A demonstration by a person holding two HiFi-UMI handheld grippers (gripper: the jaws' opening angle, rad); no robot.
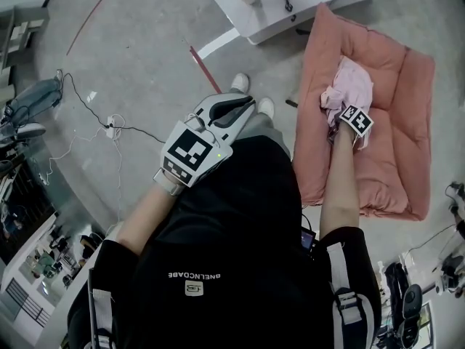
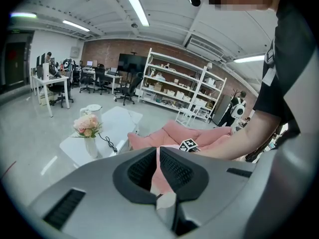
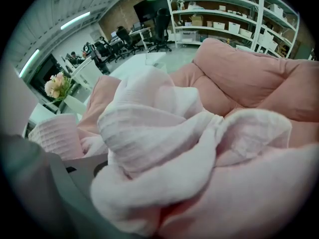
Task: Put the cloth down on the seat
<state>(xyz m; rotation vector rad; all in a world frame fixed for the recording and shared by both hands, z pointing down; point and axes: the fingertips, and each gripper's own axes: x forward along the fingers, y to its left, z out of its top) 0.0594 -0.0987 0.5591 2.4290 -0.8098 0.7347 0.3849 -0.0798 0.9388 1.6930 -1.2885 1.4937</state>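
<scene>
Bunched cloth [image 1: 350, 87] on the seat [image 1: 399, 167]; bare room right of it.

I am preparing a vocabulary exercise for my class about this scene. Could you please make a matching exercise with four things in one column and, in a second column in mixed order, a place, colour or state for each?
Things
1. cloth
2. left gripper
3. vase of flowers
4. seat

Descriptions
A. stands on the white table
B. salmon pink and padded
C. pale pink, bunched up on the seat
D. held away from the seat, nothing between its jaws

Pairs: 1-C; 2-D; 3-A; 4-B
</scene>
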